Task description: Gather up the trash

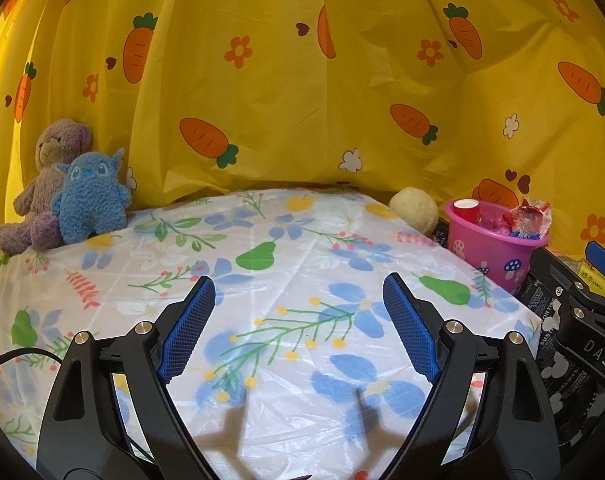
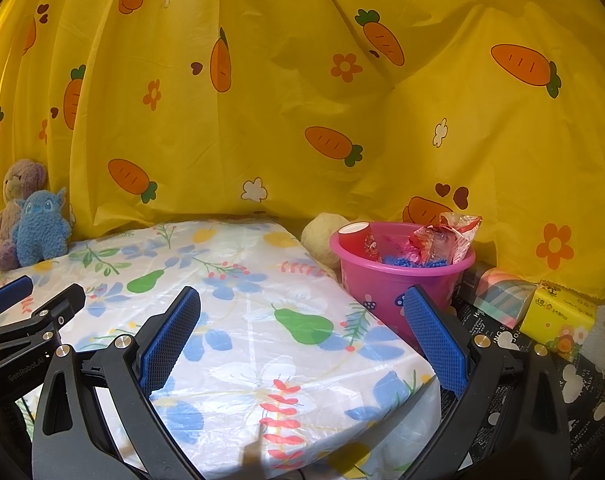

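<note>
Trash already sits in the pink bucket [image 2: 402, 280] at the right of both views: a red paper cup [image 2: 356, 236], a crinkled wrapper [image 2: 442, 240] and some blue bits under it, with no loose litter that I can make out on the flowered tablecloth [image 1: 262, 280]. Going left to right in the left wrist view, two plush toys [image 1: 62, 192] lean on the yellow carrot curtain [image 1: 302, 80] at the far left, open cloth fills the middle, and a pale fuzzy ball [image 1: 414, 208] touches the bucket's left side. The left gripper [image 1: 298, 332] has its blue pads spread wide with nothing between them; the right gripper [image 2: 302, 344] likewise stands apart and empty, just short of the bucket. Risk, as I judge it: a reach from the right could nudge the light bucket and tip it off the cloth's right edge, where the surface drops to dark printed wrap [image 2: 542, 380], a striped box [image 2: 502, 300] and a yellow tissue pack [image 2: 558, 312]. The wrapper, standing above the rim, could also be knocked out. Free room lies centre and left; the right is crowded.
</note>
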The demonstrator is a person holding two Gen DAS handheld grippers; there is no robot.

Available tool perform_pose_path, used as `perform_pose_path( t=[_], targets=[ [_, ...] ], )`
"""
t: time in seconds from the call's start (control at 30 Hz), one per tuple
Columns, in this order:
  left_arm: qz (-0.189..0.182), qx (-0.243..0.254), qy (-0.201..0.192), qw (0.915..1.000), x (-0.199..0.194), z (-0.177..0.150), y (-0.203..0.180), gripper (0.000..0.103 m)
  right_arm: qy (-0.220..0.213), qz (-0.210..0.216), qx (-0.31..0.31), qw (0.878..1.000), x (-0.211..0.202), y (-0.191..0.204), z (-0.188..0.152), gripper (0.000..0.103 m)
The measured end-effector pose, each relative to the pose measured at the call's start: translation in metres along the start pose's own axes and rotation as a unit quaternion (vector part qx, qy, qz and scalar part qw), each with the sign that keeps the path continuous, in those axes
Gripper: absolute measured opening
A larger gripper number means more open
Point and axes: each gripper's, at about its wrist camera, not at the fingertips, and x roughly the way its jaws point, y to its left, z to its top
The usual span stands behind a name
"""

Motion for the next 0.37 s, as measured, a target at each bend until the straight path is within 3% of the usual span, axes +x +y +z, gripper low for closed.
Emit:
perform_pose_path(
  t=[0.13, 0.37],
  targets=[
    [0.005, -0.004, -0.001, 1.0, 0.0001, 0.0001, 0.0024, 0.092, 0.0, 0.0, 0.0, 1.0, 0.0004, -0.0002, 0.0006, 0.098],
    [0.013, -0.013, 0.005, 0.9998, 0.0019, -0.0004, 0.0076, 0.093, 0.001, -0.001, 0.0, 1.0, 0.0002, 0.0004, 0.0005, 0.098]
  ],
)
